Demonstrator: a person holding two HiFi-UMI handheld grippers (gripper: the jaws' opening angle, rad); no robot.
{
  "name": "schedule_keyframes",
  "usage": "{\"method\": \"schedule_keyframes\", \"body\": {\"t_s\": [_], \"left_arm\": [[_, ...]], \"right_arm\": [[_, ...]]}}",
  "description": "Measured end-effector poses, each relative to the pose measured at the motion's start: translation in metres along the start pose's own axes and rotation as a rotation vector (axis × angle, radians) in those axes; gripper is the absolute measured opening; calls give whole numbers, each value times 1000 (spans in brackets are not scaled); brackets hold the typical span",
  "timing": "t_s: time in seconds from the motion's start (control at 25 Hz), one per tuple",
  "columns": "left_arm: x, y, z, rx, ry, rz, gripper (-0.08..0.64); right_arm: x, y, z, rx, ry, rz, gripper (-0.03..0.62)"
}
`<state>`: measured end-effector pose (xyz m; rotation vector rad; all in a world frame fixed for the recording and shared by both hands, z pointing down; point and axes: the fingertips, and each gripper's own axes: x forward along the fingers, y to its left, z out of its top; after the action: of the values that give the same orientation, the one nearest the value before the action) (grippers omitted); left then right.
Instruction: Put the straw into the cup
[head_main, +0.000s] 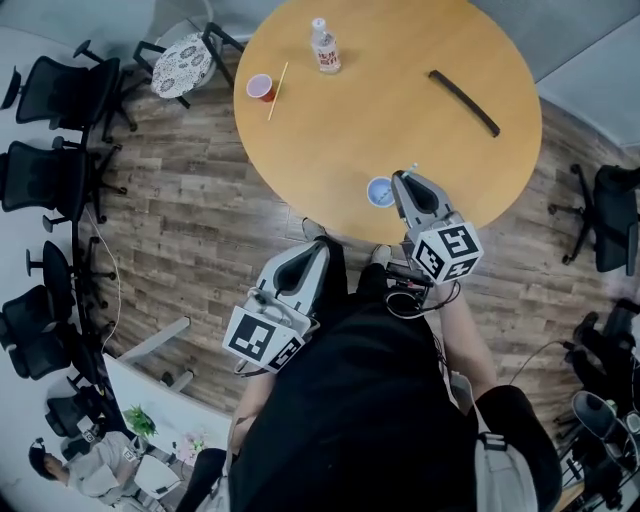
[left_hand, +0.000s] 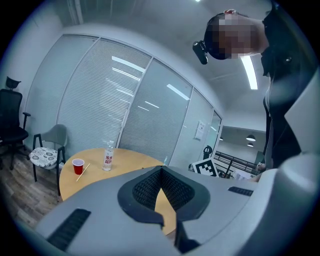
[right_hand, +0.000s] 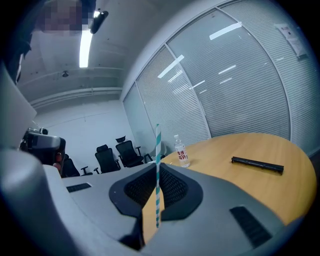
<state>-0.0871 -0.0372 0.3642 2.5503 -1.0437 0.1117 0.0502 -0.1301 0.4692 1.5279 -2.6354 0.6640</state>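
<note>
At the table's (head_main: 400, 110) left edge stood a red cup (head_main: 260, 87), a stick (head_main: 277, 90) just beside it; a bottle (head_main: 324, 47) stood near; off the table's near edge the left gripper (head_main: 318, 250) was clenched on nothing; at that edge sat a blue cup (head_main: 380, 191); just beside it the right gripper (head_main: 402, 180) grasped the striped straw (right_hand: 158, 150); a black bar (head_main: 464, 102) lay on the table's right.
</note>
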Motion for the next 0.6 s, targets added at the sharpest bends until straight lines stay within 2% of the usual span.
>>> {"method": "schedule_keyframes", "body": {"t_s": [0.28,0.6], "left_arm": [[-2,10,-1,-9,11,10,11],[10,9,0,-4,28,-25,11]], "right_arm": [[17,-8,-17,3,39,-16,28],[29,-16,-37,-8,89,-31,28]]}}
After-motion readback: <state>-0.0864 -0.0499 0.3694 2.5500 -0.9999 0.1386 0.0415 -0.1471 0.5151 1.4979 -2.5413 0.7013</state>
